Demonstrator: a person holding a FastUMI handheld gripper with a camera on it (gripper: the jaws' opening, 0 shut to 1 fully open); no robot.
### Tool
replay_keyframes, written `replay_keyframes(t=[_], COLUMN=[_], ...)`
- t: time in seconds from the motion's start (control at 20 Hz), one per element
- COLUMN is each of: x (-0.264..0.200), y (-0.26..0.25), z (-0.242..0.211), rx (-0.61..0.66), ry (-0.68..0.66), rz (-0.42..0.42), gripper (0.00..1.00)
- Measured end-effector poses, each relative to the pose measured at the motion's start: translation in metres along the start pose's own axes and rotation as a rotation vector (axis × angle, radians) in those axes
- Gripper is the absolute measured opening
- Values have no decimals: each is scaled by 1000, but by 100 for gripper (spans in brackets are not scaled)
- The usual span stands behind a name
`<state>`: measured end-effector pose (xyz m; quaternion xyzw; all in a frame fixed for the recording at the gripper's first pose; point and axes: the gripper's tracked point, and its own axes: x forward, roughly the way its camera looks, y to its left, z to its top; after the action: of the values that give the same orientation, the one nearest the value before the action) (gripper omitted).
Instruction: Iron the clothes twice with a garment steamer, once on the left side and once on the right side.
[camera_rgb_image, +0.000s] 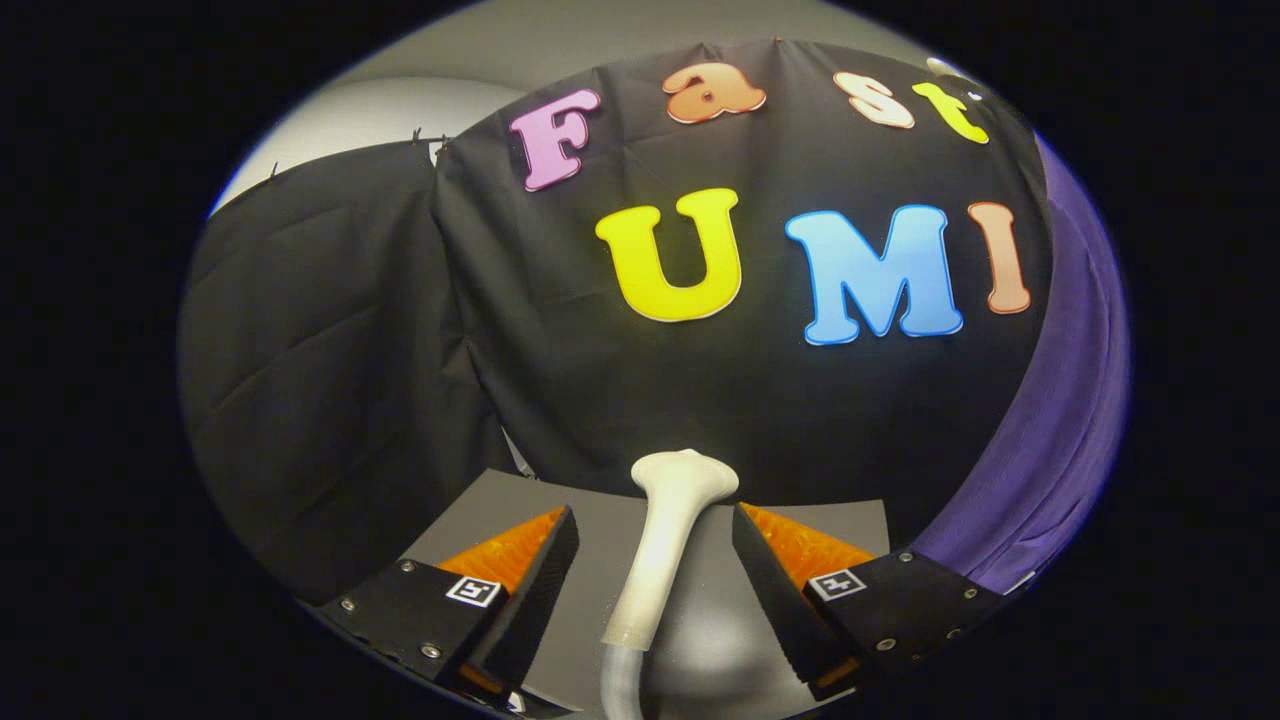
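The claw (655, 560) stands open, its two fingers (535, 565) spread wide apart and touching nothing. Between them, at twelve o'clock from the claw, lies a cream-white plastic garment steamer head (668, 530) with a slim handle and a flared nozzle end pointing away from the claw; a pale grey hose (620, 685) joins its near end. Neither finger touches the handle. It rests on a flat grey desk (600, 540). Beyond the nozzle hangs the black cloth booth wall (560, 380). At two o'clock from the claw, a purple fabric garment (1050, 440) hangs beside the black cloth.
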<state>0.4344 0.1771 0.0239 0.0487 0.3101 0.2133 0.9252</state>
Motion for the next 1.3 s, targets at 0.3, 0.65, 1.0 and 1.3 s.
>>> replay_keyframes(t=[0.3, 0.65, 1.0, 1.3], x=[44, 67, 78, 47], y=[-8, -4, 4, 21], z=[-38, -67, -79, -61], rx=[11, 51, 102, 48], ry=[136, 235, 283, 165], rz=[9, 32, 79, 104], gripper=[94, 78, 44, 32])
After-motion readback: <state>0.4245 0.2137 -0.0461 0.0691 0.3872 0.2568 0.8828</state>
